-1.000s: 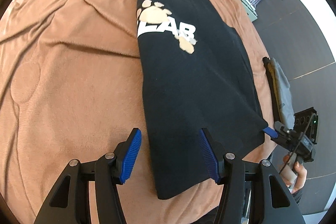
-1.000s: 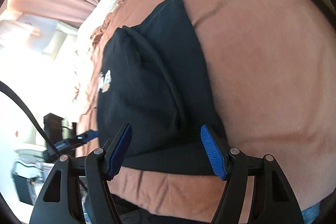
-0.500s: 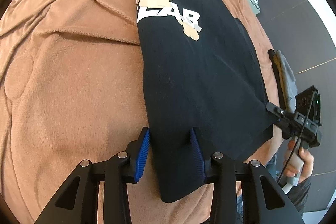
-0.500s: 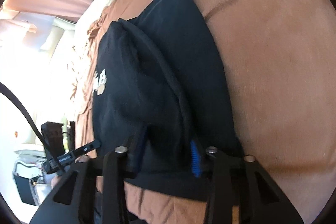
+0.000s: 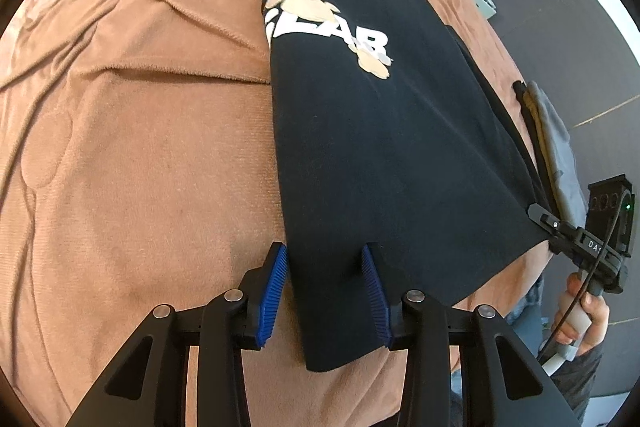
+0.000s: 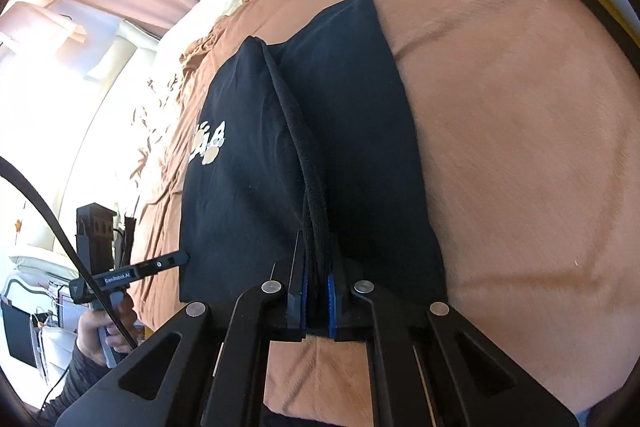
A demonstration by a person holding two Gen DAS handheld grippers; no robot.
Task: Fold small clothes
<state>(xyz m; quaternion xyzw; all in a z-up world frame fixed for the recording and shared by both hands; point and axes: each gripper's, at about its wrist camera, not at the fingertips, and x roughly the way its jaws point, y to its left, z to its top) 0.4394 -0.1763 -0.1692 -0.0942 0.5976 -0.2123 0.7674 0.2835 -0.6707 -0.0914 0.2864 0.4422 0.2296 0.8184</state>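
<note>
- A black T-shirt [image 5: 384, 131] with a white "LAB" print and tan paw marks lies lengthwise on a brown blanket [image 5: 132, 131] covering a bed, filling the centre of the left wrist frame.
- The left gripper [image 5: 326, 283] sits at the lower centre of that frame, its blue-padded fingers [image 5: 272, 283] spread apart on either side of the shirt's near left corner; the cloth runs between them without being pinched.
- In the right wrist frame, the right gripper [image 6: 318, 287] at bottom centre has its fingers pressed together on a bunched ridge of the shirt's near edge, which rises as a fold up the middle of the frame.
- At the right edge of the left wrist frame, a hand [image 5: 580, 319] holds the right gripper's handle, its tip at the shirt's near right corner.
- A grey and yellow pile of cloth [image 5: 548, 131] lies beyond the shirt, at right.
</note>
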